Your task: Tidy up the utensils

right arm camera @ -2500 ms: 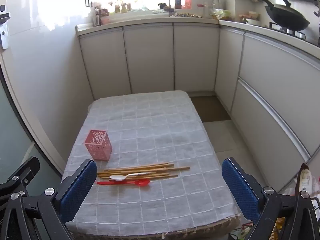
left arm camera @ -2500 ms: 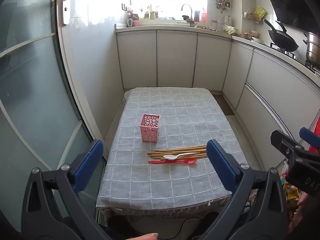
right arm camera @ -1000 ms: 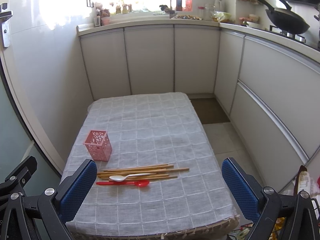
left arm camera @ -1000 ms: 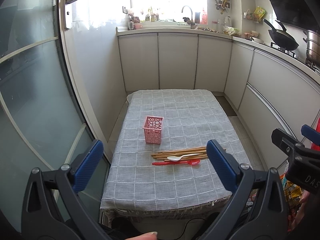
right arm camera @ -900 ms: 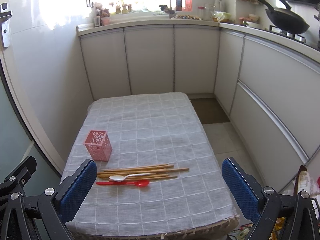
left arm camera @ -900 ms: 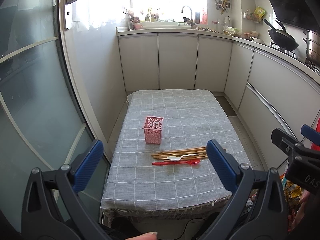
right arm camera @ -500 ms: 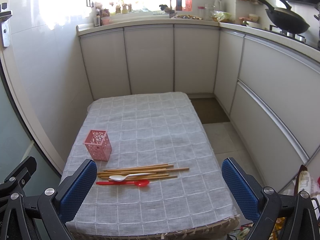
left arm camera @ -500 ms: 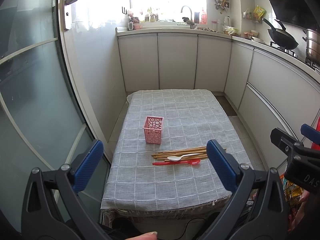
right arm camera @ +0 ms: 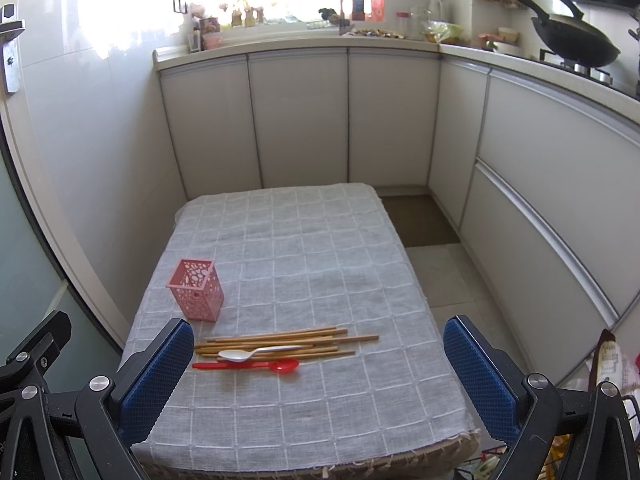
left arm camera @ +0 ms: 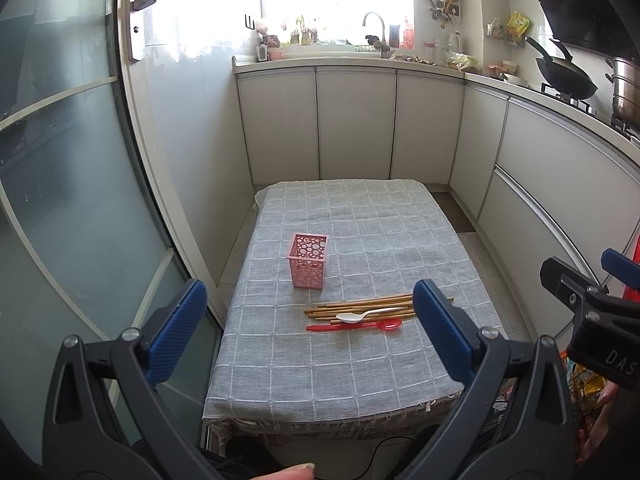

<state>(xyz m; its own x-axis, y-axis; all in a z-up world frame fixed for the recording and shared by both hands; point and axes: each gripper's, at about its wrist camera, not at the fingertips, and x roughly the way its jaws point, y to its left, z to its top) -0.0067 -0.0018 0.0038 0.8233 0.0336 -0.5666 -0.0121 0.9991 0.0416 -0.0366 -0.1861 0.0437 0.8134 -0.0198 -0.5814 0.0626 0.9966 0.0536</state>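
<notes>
A pink perforated holder (left arm camera: 308,261) (right arm camera: 196,296) stands upright and empty on the left of the table. Just in front of it lie several wooden chopsticks (left arm camera: 360,305) (right arm camera: 280,342), a white spoon (left arm camera: 362,315) (right arm camera: 256,353) on top of them, and a red spoon (left arm camera: 356,325) (right arm camera: 248,366). My left gripper (left arm camera: 306,324) is open and empty, held high before the table's near edge. My right gripper (right arm camera: 318,372) is open and empty, also back from the near edge. Neither touches anything.
The table wears a grey checked cloth (left arm camera: 360,368) (right arm camera: 304,248). A glass door (left arm camera: 60,200) stands close on the left. White kitchen cabinets (right arm camera: 300,120) run behind and along the right. A wok (right arm camera: 572,44) sits on the stove at the right.
Both views have pulled back and up slightly from the table since 2.5 s ago, then held almost still. The utensils and holder have not moved.
</notes>
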